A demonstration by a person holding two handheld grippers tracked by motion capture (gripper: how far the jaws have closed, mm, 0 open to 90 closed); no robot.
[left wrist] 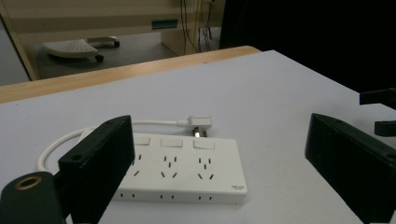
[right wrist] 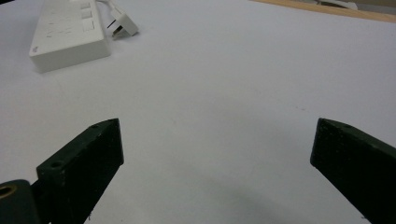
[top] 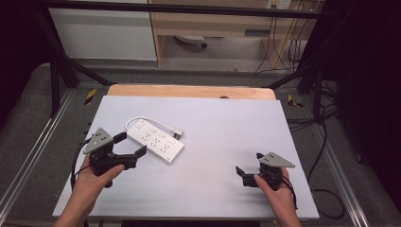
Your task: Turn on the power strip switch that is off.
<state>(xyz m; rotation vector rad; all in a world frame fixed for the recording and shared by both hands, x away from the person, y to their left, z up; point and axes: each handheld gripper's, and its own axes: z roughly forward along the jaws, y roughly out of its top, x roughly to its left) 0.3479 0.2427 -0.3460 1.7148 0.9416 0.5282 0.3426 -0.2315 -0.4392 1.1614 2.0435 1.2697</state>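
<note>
Both tongs gaping, empty. I read the power strip [top: 156, 140] as rigid, light, slick plastic; I'd pinch its long sides.

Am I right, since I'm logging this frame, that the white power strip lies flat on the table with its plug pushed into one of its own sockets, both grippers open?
Not quite. The plug isn't in a socket: the left gripper view shows it lying on the table just behind the power strip. The rest holds: the strip lies flat, and the left gripper and right gripper are both open.
</note>
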